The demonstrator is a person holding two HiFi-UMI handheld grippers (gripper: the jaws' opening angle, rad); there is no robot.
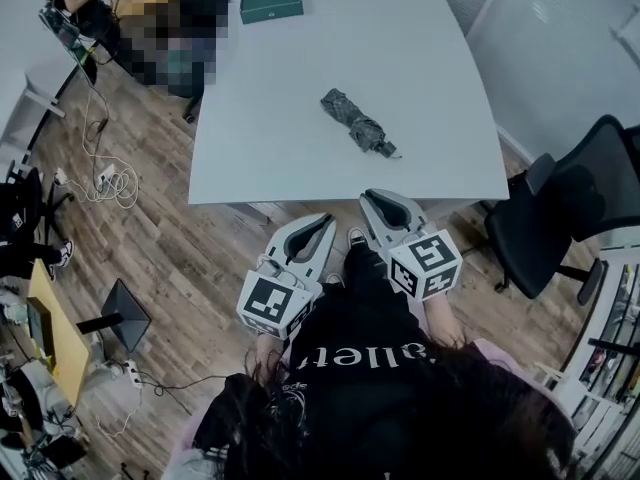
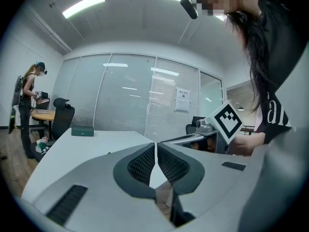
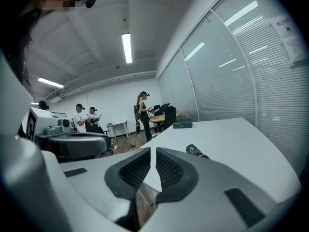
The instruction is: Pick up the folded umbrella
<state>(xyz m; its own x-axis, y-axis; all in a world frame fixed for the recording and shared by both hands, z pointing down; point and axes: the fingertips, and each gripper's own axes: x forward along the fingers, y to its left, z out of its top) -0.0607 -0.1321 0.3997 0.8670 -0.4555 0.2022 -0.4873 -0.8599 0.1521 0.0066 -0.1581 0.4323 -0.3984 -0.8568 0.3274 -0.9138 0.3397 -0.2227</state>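
Observation:
A folded dark grey umbrella [image 1: 356,122] lies on the white table [image 1: 300,138], right of its middle and a little back from the near edge; its end also shows over the right jaw in the right gripper view as the umbrella [image 3: 196,151]. My left gripper [image 1: 318,224] hangs just short of the table's near edge, jaws shut with nothing between them. My right gripper [image 1: 378,201] reaches the near edge below the umbrella, apart from it, and is shut and empty too. In the gripper views the left gripper [image 2: 155,144] and the right gripper [image 3: 150,150] show their pads meeting.
A green box [image 1: 271,4] sits at the table's far edge. A black office chair [image 1: 560,218] stands right of the table. Cables [image 1: 105,178] lie on the wood floor at the left, with desks and people beyond.

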